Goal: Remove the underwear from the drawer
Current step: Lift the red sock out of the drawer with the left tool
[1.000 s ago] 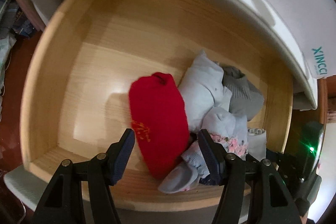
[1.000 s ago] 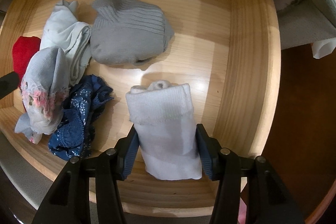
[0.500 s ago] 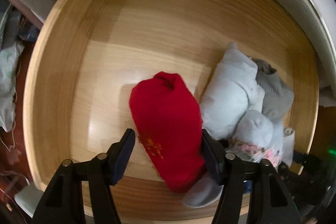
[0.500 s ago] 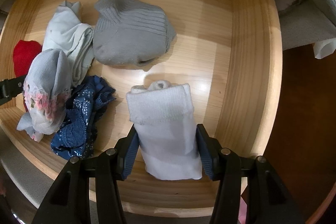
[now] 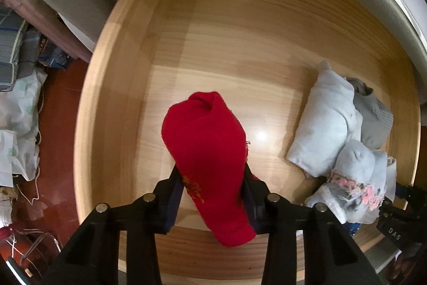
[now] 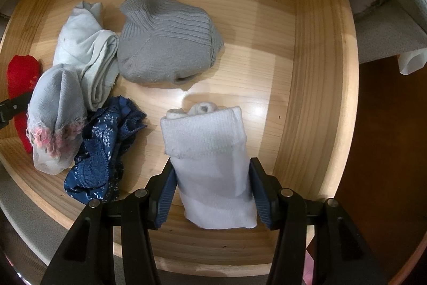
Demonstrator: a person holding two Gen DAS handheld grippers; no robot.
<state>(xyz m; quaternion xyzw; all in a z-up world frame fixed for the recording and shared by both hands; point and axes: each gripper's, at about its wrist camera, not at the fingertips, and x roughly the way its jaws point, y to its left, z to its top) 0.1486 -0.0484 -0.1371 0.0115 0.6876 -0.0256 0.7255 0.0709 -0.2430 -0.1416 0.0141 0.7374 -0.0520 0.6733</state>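
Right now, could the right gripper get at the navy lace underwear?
Probably not yet. The right gripper is shut on the white sock roll, so its fingers are full. The navy lace underwear lies uncovered just to its left; once the roll is set down, the way looks free.

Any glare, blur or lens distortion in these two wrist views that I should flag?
Left wrist view: a glare spot on the drawer floor right of the red bundle; strong fisheye bending of the drawer walls; the left side looks slightly smeared. Right wrist view: sharp, with a bright reflection beside the white rolled socks, and the same barrel distortion.
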